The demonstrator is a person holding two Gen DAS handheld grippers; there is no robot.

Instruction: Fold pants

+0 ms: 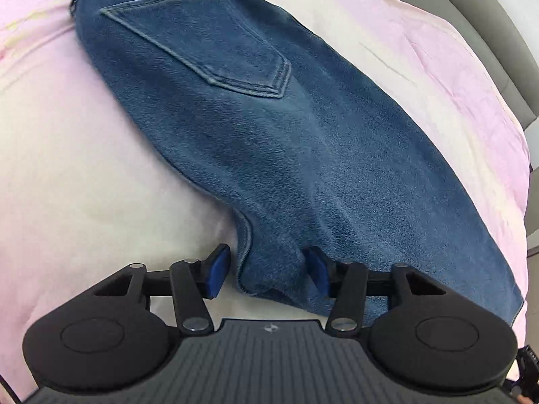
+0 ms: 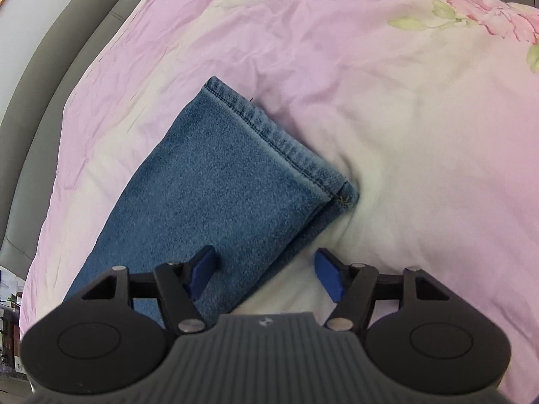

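Blue denim pants (image 1: 269, 134) lie flat on the pink bedspread (image 1: 67, 168), one leg stacked on the other, back pocket (image 1: 198, 43) facing up toward the far end; the left gripper (image 1: 267, 274) sits low at the crotch edge of the fabric, fingers (image 1: 217, 271) spread wide with a hump of denim between them, not pinched; over at the leg ends, the hem (image 2: 269, 134) shows its stitched seam; the right gripper (image 2: 266, 274) hovers at the leg's side edge, fingers (image 2: 328, 276) wide, one pad over denim, the other over bedspread; grey headboard (image 2: 50, 67) curves behind.
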